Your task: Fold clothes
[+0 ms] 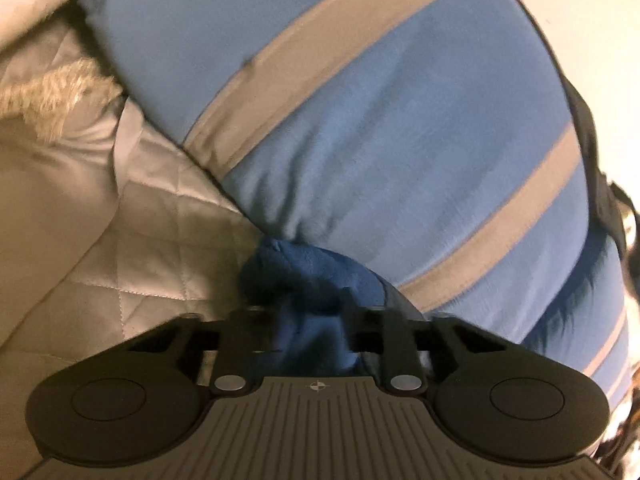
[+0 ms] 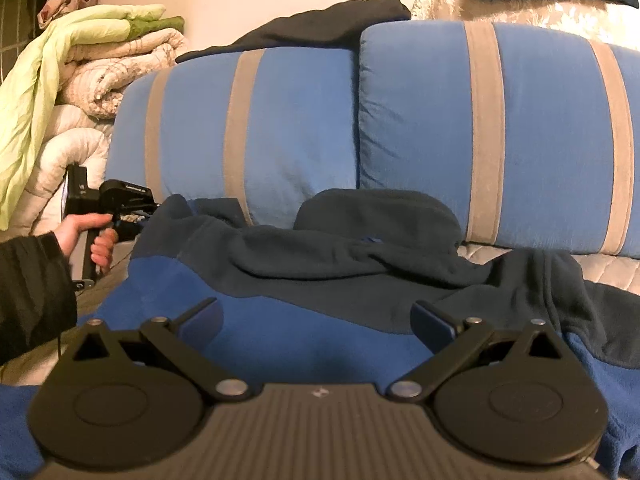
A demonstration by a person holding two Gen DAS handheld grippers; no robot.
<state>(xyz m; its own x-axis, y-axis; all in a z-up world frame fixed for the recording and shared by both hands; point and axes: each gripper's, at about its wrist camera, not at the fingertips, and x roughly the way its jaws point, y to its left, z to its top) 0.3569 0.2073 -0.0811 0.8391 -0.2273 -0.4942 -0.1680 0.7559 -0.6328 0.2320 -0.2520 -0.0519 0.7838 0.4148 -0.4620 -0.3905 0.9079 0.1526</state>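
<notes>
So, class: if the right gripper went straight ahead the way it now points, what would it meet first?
The right gripper is open and hovers low over the blue fleece garment. Going straight on, it would probably meet that garment's dark bunched folds first, before the striped blue cushions behind; depth is unclear.

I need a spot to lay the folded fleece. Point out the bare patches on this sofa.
Bare quilted cover shows left of the left gripper, bordered by the striped cushion and fur trim. Another strip lies under the right cushion. The middle is crowded: the blue fleece sprawls below the open right gripper.
</notes>
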